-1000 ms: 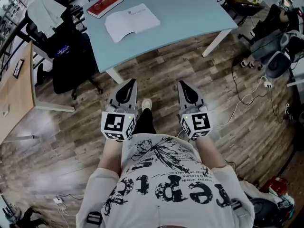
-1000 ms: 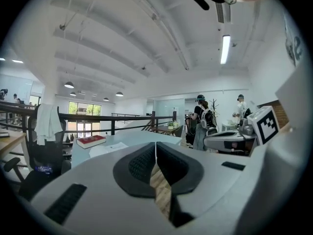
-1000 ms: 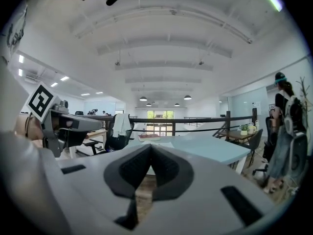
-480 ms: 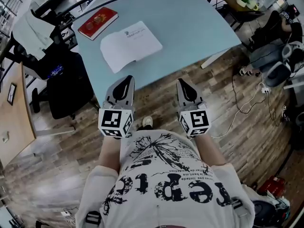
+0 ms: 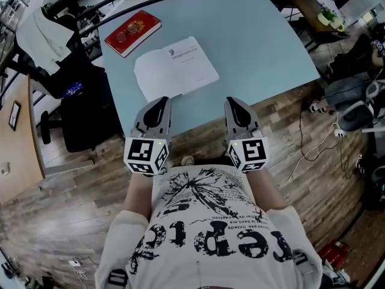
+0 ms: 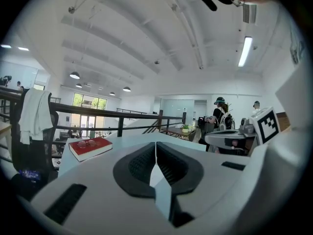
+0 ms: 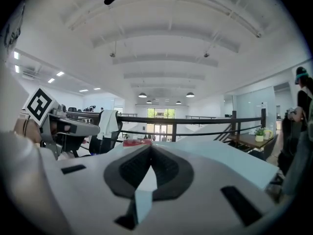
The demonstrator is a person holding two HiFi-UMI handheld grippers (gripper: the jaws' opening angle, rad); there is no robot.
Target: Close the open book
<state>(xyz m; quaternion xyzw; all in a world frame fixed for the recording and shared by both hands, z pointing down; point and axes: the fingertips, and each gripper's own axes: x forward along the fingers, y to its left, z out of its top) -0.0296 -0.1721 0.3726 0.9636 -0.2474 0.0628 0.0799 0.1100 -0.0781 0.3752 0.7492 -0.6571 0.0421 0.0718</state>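
An open white book lies flat on the pale blue table, a little beyond my grippers. A closed red book with glasses on it lies further off at the table's left; it also shows in the left gripper view as the red book. My left gripper is shut and empty, its tip over the table's near edge just short of the open book. Over the same edge, my right gripper is shut with nothing in it. Each gripper view shows its own jaws closed together, left gripper and right gripper.
A black office chair with a white garment over its back stands left of the table. A wooden desk is further left. Cables and bags lie on the floor at right. A black railing runs behind the table.
Both grippers have moved forward together from over the wooden floor to the table's near edge. The open book and red book now appear closer. The jaws stayed shut.
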